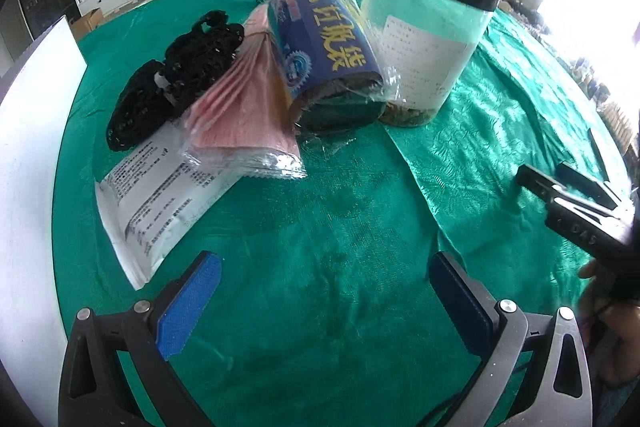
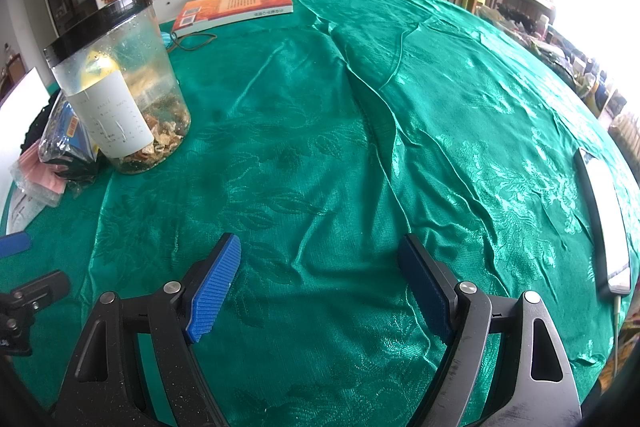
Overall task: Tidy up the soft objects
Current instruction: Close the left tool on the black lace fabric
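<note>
Soft things lie bunched on the left part of the green-clothed worktop [image 1: 340,247]. Among them a blue roll in clear wrap [image 1: 324,55] lies on its side, its long axis running from the far edge toward the camera, with the open dark end facing near and a little right. Against its left side leans a pink packet [image 1: 244,107], fanned out and widening toward the camera. A black lacy bundle [image 1: 176,75] sits left of that, and a flat white pouch [image 1: 156,203] with printed text stretches from under the pink packet toward the near left. Just right of the roll stands a clear jar [image 1: 424,43], upright, with a black lid.

Left gripper [image 1: 324,299]: jaws wide apart over bare cloth, nothing between them. Right gripper [image 2: 320,287]: jaws likewise spread and empty.

Only the left wrist view shows the black bundle whole and the pouch's print. Only the right wrist view shows the orange book [image 2: 240,7] lying flat at the far edge in full, a white phone-like slab [image 2: 604,223] at the right, and the dried pieces in the jar's bottom
</note>
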`<state>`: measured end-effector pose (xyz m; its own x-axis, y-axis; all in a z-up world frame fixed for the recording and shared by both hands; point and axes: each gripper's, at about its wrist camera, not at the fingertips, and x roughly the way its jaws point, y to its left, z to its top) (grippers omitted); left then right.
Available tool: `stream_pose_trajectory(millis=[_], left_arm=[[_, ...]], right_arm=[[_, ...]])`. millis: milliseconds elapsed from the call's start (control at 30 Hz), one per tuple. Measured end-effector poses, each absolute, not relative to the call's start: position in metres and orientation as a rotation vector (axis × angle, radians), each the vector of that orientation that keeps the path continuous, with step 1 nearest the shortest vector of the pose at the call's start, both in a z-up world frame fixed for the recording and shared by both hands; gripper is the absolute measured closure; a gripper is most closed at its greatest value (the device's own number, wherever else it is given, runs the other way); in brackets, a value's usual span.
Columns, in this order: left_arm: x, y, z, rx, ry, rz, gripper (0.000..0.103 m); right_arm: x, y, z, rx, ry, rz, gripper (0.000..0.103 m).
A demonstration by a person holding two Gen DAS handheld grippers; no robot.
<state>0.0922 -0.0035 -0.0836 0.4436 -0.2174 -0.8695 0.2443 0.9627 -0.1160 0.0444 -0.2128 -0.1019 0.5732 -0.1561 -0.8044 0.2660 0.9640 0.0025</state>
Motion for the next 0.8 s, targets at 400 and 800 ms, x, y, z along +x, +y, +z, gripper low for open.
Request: stream_pose_trajectory(millis=[400, 800], left_arm=[[0.155, 0.053, -0.044, -0.044, 1.058, -0.172, 0.001], [0.236, 0.086, -0.070, -0.177, 1.108, -0.154, 0.001]], right_arm=[[0.044, -0.213, -0.102, 0.128, 0.929, -0.248, 0.020], [0.044, -0.213, -0.102, 0.127, 0.929, -0.248, 0.020]])
